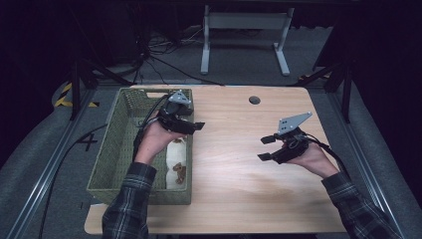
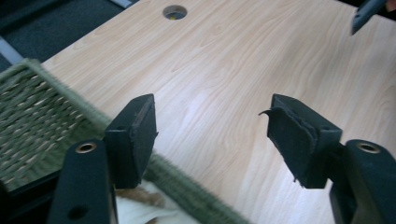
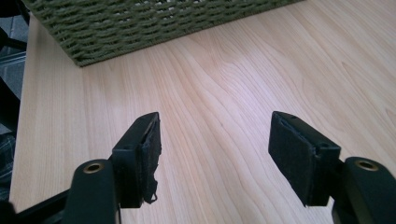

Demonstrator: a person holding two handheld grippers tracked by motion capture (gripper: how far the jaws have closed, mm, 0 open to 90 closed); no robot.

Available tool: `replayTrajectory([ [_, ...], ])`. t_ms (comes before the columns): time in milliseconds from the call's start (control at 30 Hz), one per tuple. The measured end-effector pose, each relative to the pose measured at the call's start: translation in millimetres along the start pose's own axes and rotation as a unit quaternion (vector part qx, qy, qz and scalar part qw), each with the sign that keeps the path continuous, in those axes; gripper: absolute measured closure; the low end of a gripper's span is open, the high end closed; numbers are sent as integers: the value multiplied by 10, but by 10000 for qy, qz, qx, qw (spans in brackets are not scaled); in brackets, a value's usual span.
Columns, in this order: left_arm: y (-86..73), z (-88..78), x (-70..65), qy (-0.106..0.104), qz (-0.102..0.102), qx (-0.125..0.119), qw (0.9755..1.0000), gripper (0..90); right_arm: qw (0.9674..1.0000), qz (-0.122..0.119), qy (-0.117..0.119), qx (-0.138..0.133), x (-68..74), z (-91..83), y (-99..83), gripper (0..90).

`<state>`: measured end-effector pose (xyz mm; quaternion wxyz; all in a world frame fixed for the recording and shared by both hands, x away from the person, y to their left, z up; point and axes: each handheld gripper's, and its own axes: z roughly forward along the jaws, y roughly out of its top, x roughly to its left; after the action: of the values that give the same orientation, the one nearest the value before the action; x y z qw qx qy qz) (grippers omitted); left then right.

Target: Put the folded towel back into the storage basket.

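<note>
Soft toy (image 1: 175, 167): we see a white and brown plush thing lying in the basket, at about 8 o'clock of the surface, probably put there to be stored.
Left tool (image 1: 195, 125): we hold it over the basket's right rim, just above the toy; its jaws stand apart with nothing between them, so it seems free to leave.
Right tool (image 1: 266, 148): at 3 o'clock, above bare wood, jaws apart and empty, waiting we think.
Basket (image 1: 112, 149): green woven, along the left edge of the surface (image 1: 239, 189).
Hole (image 1: 255, 100): at 12 o'clock, far.
</note>
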<state>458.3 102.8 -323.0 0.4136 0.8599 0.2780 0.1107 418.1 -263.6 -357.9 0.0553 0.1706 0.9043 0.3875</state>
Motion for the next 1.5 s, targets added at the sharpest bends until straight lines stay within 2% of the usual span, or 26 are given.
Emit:
replayTrajectory([
  [133, 47, 48, -147, 31, -40, 109, 9999, 285, 9999, 89, -81, 3, -31, -53, -127, 341],
  [167, 47, 48, -147, 31, -40, 109, 9999, 276, 9999, 89, -81, 3, -31, -53, -127, 341],
  [233, 81, 100, -272, 31, -58, 142, 9999, 253, 9998, 141, -148, -44, -32, -99, -225, 340],
  [400, 109, 204, -476, -2, -101, 122, 9999, 230, 9994, 222, -241, -62, -28, -142, -359, 334],
  [633, 130, 434, -794, -58, -58, 284, 9996, 224, 9985, 363, -411, 46, -27, -161, -623, 319],
  [700, 125, 530, -904, -161, -69, 327, 9993, 229, 9980, 415, -478, 76, -33, -168, -717, 316],
  [900, 60, 772, -1159, -276, 12, 478, 9985, 229, 9965, 525, -635, 159, -31, -176, -946, 300],
  [1133, -153, 1090, -1340, -382, 102, 619, 9973, 231, 9940, 639, -823, 344, -11, -158, -1194, 288],
  [1167, -153, 1090, -1340, -382, 102, 619, 9973, 231, 9936, 638, -853, 380, -9, -149, -1230, 288],
  [1233, -258, 1224, -1401, -367, 149, 693, 9968, 231, 9930, 651, -873, 455, -3, -129, -1283, 288],
  [1500, -459, 1447, -1441, -381, 244, 970, 9943, 230, 9913, 617, -932, 691, 2, -59, -1363, 282],
])
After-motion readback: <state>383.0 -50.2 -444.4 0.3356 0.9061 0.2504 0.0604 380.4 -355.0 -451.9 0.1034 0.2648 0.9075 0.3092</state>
